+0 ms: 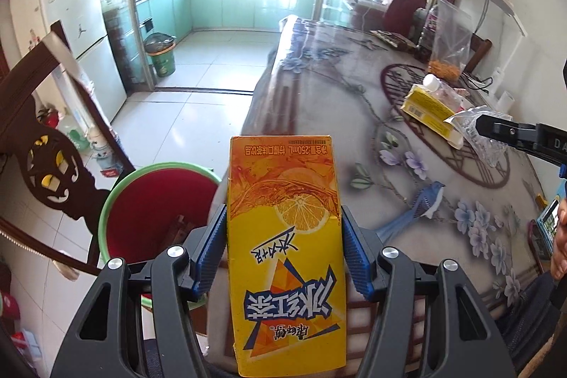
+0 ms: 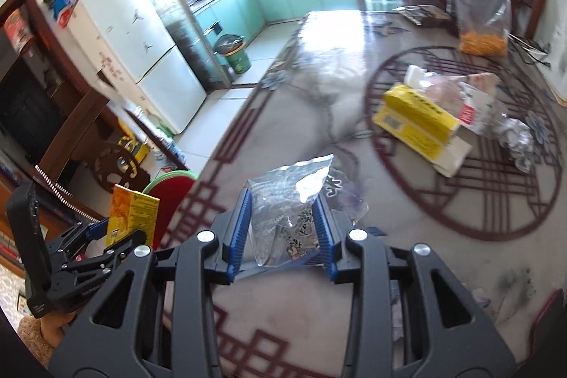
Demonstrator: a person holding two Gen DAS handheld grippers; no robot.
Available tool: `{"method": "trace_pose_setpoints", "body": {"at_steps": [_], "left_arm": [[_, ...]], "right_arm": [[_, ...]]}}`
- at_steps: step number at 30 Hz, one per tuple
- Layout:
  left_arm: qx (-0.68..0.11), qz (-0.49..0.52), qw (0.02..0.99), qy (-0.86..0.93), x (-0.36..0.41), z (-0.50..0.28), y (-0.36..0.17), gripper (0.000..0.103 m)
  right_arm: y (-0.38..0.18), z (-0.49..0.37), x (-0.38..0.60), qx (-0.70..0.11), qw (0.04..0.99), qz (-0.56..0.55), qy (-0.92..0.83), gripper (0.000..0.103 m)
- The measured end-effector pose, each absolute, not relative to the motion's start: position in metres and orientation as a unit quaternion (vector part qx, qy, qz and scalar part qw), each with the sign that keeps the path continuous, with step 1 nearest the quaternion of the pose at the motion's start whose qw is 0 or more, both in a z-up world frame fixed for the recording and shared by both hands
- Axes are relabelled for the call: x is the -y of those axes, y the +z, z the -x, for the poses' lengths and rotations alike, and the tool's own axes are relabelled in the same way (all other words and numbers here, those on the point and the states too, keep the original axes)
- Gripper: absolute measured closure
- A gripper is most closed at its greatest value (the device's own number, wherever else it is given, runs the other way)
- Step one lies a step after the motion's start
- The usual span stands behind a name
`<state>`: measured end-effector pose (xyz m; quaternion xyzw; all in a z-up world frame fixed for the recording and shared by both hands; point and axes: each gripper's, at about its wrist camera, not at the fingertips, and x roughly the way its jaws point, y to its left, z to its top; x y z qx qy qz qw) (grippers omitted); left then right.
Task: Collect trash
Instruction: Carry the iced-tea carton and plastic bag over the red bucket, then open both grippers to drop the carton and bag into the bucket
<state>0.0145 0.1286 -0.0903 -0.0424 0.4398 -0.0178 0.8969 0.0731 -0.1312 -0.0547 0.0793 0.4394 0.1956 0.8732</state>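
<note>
I've got the left claw [image 1: 283, 250] clamped on the yellow drink carton [image 1: 285, 247], right claw [image 2: 282, 229] clamped on a crumpled clear wrapper [image 2: 294, 201]. Both are off the bench [image 1: 319, 66]. The carton hangs at the bench edge, just beside the red-lined bin [image 1: 149, 211]; the wrapper is over the bench, further from the bin. My plan: get each piece fully over the bin mouth before letting go, carton first, and drop low since the wrapper may drift. Carton print reads 冰红茶 and 250mL, upside down. Wrapper print is unreadable. More trash sits mid-bench, well away from the bin.
</note>
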Motion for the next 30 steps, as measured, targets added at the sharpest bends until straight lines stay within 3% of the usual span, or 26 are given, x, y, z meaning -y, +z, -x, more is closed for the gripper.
{"method": "trace_pose_setpoints", "body": {"at_steps": [30], "left_arm": [[-0.454, 0.152, 0.870, 0.116, -0.273, -0.002, -0.127, 0.045]], "right_arm": [[-0.078, -0.076, -0.053, -0.477, 0.804, 0.017, 0.355, 0.068]]}}
